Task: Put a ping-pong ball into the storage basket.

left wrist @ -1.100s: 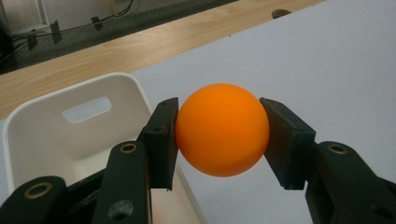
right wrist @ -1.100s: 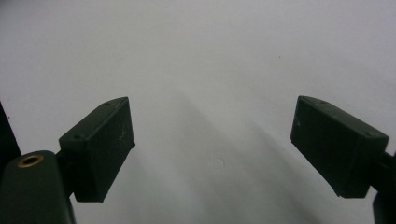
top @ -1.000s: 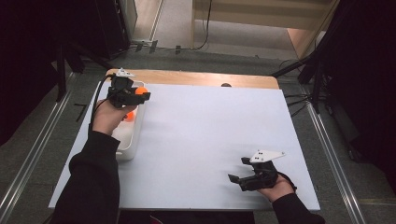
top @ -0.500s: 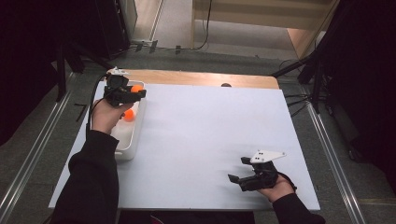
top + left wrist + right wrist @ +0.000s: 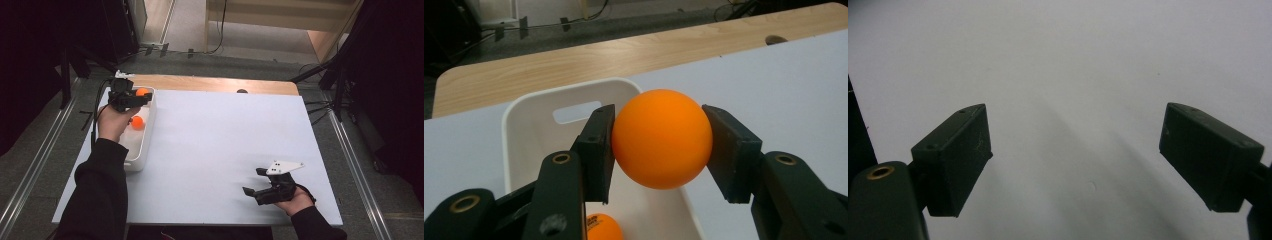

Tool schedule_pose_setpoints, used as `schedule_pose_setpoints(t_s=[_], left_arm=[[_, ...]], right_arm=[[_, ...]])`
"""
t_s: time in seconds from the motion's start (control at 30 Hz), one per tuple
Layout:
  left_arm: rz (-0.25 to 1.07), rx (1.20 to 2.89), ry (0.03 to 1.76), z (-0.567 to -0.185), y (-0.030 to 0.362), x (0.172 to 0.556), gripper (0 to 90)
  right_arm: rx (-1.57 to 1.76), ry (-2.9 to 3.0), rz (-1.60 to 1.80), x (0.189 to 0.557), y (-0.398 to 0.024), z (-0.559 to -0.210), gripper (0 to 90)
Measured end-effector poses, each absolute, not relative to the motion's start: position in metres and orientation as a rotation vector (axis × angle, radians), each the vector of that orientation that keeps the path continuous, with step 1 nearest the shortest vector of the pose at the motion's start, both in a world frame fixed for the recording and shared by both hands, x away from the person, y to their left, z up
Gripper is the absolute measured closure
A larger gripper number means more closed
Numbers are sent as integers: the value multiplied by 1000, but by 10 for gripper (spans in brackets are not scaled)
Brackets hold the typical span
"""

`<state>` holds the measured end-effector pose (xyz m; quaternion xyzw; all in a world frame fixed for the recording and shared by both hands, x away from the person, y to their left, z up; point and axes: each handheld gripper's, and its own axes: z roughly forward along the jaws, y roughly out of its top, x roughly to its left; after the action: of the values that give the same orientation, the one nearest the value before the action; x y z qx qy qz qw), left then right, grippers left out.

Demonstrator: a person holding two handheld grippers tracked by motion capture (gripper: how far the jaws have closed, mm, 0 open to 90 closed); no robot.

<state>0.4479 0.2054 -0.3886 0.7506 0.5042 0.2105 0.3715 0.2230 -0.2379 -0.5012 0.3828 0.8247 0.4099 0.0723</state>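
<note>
My left gripper (image 5: 658,140) is shut on an orange ball (image 5: 662,138), both pads pressed against its sides, above the far end of a white bin (image 5: 531,125). From above, that gripper (image 5: 136,97) holds the ball (image 5: 143,92) over the bin (image 5: 142,150) at the table's left edge. A second orange ball (image 5: 137,122) lies inside the bin, also seen as the ball (image 5: 603,227) low between the jaws. My right gripper (image 5: 251,181) rests open near the front right of the white table, its jaws (image 5: 1075,160) wide apart with bare surface between them.
A white sheet (image 5: 220,145) covers most of the table; a wooden strip (image 5: 215,85) runs along the far edge with a small dark spot (image 5: 242,91). Black stands and cables flank the table on both sides.
The left gripper with its ball has drifted slightly left over the bin. The right gripper has stayed in place.
</note>
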Motion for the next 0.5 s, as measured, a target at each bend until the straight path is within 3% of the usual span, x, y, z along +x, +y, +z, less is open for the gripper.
schedule_pose_setpoints(t_s=[0.5], left_arm=[[580, 1892, 1332, -397, 212, 456, 503]], right_arm=[[1159, 2463, 1220, 220, -240, -501, 118]])
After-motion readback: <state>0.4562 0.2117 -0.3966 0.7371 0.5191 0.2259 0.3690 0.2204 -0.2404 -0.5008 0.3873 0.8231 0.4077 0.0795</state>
